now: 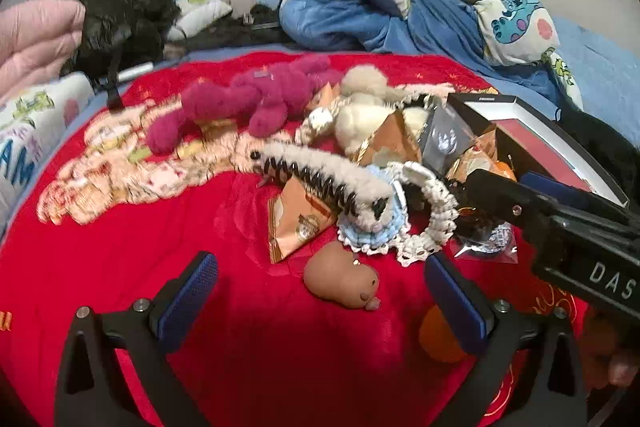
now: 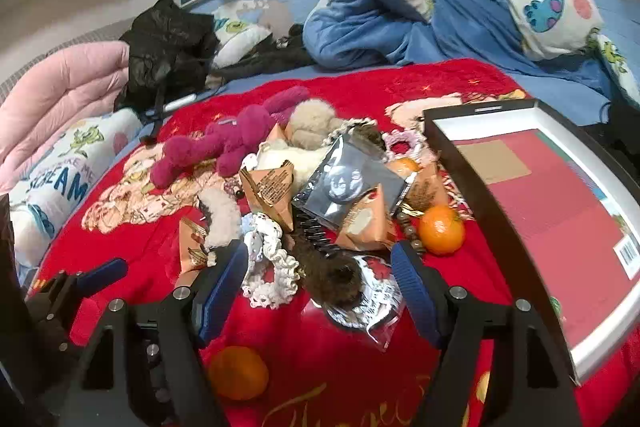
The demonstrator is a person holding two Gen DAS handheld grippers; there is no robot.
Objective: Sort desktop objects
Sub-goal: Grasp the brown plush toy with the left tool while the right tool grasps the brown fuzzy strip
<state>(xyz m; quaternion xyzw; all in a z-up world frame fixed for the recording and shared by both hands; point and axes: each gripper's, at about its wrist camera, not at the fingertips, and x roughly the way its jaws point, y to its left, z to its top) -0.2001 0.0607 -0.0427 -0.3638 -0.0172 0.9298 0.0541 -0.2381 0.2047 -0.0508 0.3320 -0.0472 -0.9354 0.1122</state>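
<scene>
Left wrist view alone shows brown toy (image 1: pixel 340 281); right's, tray (image 2: pixel 448 143).

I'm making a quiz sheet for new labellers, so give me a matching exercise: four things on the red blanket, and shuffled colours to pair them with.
Things:
1. plush toy
2. tangerine
3. small animal figure
4. shallow box

Colours:
A. orange
B. black outside, white inside
C. magenta
D. brown

Pairs: 1-C, 2-A, 3-D, 4-B
</scene>
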